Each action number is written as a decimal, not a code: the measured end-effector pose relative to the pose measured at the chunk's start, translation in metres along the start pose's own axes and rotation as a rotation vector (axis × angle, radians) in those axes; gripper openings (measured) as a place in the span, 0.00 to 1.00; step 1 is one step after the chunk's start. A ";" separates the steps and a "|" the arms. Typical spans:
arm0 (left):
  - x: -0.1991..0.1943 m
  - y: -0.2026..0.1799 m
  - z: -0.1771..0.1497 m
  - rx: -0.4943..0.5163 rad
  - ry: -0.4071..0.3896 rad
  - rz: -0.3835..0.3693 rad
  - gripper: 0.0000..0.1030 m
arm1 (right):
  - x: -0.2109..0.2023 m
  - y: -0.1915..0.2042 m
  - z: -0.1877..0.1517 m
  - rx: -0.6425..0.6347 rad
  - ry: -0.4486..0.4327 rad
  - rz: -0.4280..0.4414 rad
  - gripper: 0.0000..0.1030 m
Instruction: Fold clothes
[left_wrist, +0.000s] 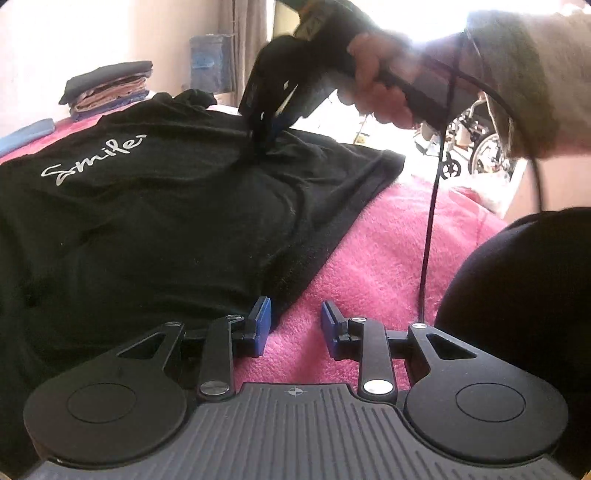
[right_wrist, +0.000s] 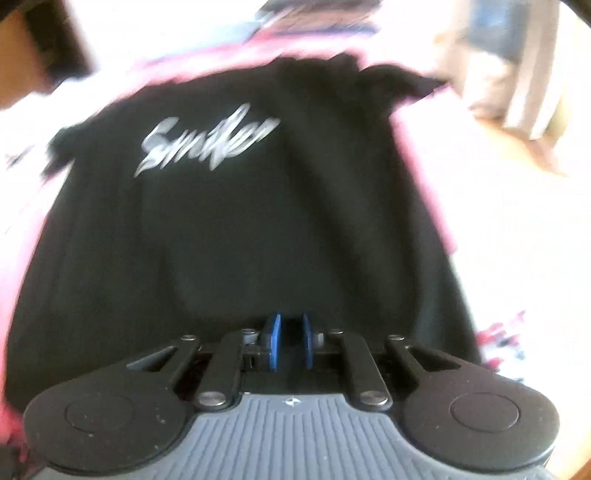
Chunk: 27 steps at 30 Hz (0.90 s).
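Observation:
A black T-shirt (left_wrist: 155, 206) with white "Smile" script lies spread on a pink fleece blanket (left_wrist: 388, 251). My left gripper (left_wrist: 295, 326) is open low over the blanket at the shirt's near hem corner; its left pad (left_wrist: 263, 321) sits at the cloth's edge, with nothing between the fingers. The right gripper (left_wrist: 266, 134), held by a hand (left_wrist: 380, 85), pinches a puckered fold at the shirt's far side. In the blurred right wrist view the same T-shirt (right_wrist: 258, 229) fills the frame, and the right gripper (right_wrist: 290, 338) has its blue pads nearly together with black cloth between them.
A stack of folded clothes (left_wrist: 110, 88) sits at the blanket's far left, with a blue cloth (left_wrist: 26, 134) beside it. A black cable (left_wrist: 432, 206) hangs from the right gripper. The person's dark-clothed body (left_wrist: 517, 302) is close on the right. Wheeled equipment (left_wrist: 476, 147) stands beyond the bed.

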<state>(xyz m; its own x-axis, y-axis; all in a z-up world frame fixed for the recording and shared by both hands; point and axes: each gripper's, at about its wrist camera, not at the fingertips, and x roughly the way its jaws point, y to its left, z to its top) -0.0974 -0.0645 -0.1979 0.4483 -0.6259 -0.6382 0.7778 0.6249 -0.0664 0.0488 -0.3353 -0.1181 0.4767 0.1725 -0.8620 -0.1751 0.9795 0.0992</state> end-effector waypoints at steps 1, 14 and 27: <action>-0.001 -0.001 0.000 0.001 0.000 0.001 0.29 | -0.004 -0.002 -0.001 0.004 0.024 0.031 0.14; -0.016 -0.012 0.005 0.140 -0.064 0.015 0.29 | -0.005 0.027 -0.008 -0.087 0.182 0.232 0.14; -0.004 -0.013 0.003 0.140 -0.023 -0.015 0.29 | -0.001 0.047 0.001 -0.033 0.085 0.249 0.15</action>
<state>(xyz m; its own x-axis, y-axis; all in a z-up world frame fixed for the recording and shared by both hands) -0.1082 -0.0719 -0.1921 0.4447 -0.6466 -0.6198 0.8379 0.5448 0.0329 0.0411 -0.2890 -0.1117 0.3417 0.3973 -0.8517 -0.3066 0.9038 0.2986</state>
